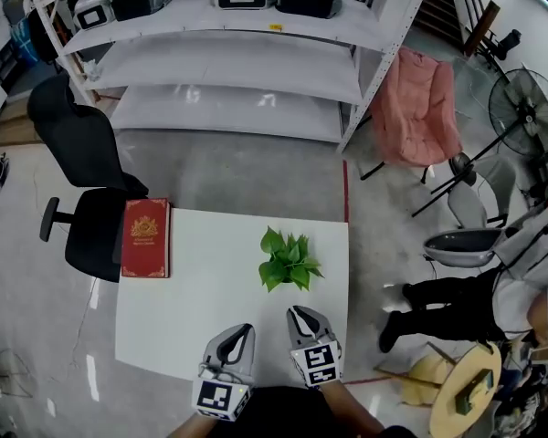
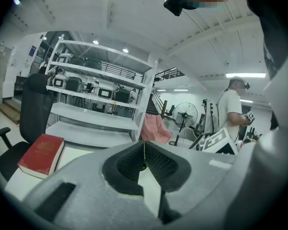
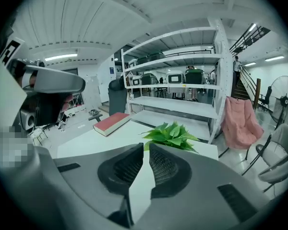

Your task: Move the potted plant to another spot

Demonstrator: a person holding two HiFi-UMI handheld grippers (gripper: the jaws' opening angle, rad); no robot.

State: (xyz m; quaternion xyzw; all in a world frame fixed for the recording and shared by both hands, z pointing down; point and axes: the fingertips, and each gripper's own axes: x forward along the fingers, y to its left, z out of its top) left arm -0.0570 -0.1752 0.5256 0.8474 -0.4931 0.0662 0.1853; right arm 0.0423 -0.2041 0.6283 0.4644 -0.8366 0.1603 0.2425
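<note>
Holding left gripper (image 1: 246,329) and right gripper (image 1: 296,311) side by side over the near edge of a white table (image 1: 210,308), both empty. Pressing the left jaws tip to tip; setting the right jaws all but together, possibly a hairline apart. Sitting just ahead of the right gripper, untouched: the potted plant (image 1: 288,260). Lying ahead and well left of the left gripper: a red book (image 1: 145,237).
</note>
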